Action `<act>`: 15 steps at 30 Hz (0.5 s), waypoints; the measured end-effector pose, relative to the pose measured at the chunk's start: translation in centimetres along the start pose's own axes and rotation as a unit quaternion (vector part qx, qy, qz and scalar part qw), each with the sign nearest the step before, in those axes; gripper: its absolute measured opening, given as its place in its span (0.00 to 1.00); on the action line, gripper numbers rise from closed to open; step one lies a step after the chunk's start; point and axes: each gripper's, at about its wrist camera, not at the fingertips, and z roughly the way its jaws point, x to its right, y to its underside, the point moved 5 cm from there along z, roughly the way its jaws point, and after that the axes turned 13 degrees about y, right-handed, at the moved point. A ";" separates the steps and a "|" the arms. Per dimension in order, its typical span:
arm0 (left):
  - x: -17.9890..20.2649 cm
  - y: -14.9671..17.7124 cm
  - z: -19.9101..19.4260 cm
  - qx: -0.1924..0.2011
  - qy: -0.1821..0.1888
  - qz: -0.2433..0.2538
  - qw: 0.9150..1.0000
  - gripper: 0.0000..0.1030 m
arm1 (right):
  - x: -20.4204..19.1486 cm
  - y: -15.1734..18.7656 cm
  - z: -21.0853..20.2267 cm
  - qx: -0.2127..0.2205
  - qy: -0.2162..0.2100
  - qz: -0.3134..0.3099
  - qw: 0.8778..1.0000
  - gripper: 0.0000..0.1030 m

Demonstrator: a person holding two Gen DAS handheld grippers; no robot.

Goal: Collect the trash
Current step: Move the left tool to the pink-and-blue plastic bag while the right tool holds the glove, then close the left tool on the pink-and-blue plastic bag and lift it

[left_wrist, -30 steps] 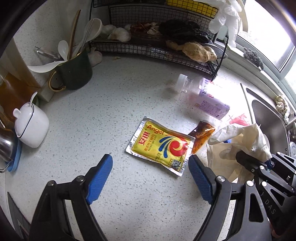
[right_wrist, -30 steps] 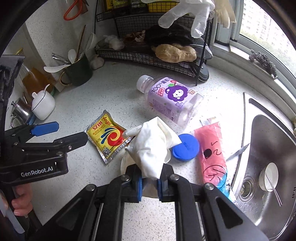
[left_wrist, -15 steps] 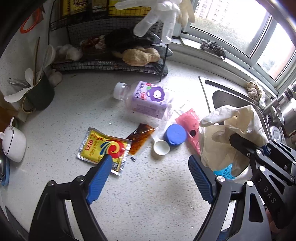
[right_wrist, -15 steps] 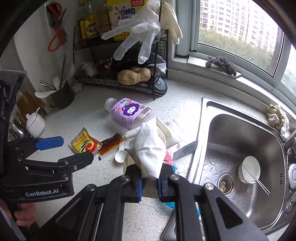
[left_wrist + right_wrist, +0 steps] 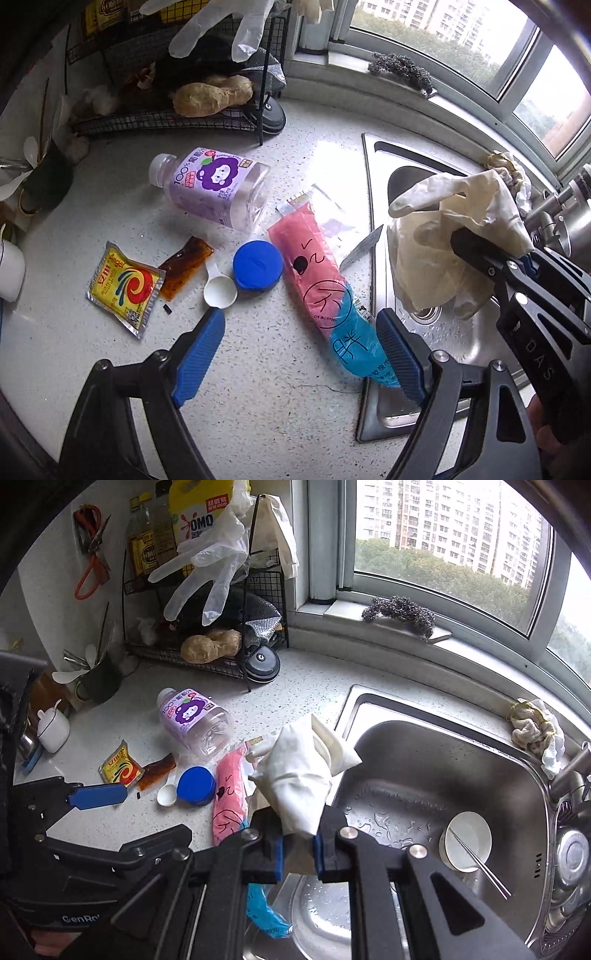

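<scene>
My right gripper (image 5: 298, 845) is shut on a cream rubber glove (image 5: 299, 775), held up over the sink's left rim. Over the speckled counter my left gripper (image 5: 299, 325) stands open with nothing between its blue pads (image 5: 199, 354). A pink and blue packet (image 5: 321, 291) lies on the counter below it, reaching to the right pad. Left of that lie a blue lid (image 5: 258, 264), a white scoop (image 5: 219, 291), a brown sauce sachet (image 5: 184, 269) and a yellow yeast packet (image 5: 123, 288). A purple-labelled bottle (image 5: 214, 192) lies on its side behind them.
A steel sink (image 5: 443, 757) at right holds a white bowl with chopsticks (image 5: 467, 840). A wire rack (image 5: 207, 657) with a hanging clear glove (image 5: 207, 572) stands at the back. A green mug of spoons (image 5: 48, 177) sits far left, and a rag (image 5: 535, 727) on the sink's corner.
Both grippers have moved right, from over the yellow packet towards the sink. The right one has carried the glove off the counter to the sink's edge. Neither gripper's opening has changed.
</scene>
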 end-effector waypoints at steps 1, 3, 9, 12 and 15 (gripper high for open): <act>0.1 0.1 0.5 -0.001 -0.006 -0.014 1.000 0.80 | 0.1 0.1 0.4 -0.004 -0.010 -0.008 1.000 0.10; 0.1 0.4 1.5 -0.006 -0.013 -0.037 0.999 0.80 | 0.6 0.2 1.4 -0.010 -0.024 -0.024 0.999 0.10; 0.3 1.2 4.6 -0.032 -0.023 -0.082 0.996 0.80 | 1.3 0.6 3.9 -0.030 -0.052 -0.044 0.997 0.10; 0.1 1.1 6.0 -0.040 -0.017 -0.099 0.994 0.80 | 1.3 0.8 4.6 -0.036 -0.060 -0.051 0.996 0.10; -0.5 1.0 7.0 -0.044 -0.034 -0.103 0.993 0.80 | 1.6 0.9 5.5 -0.044 -0.063 -0.053 0.996 0.10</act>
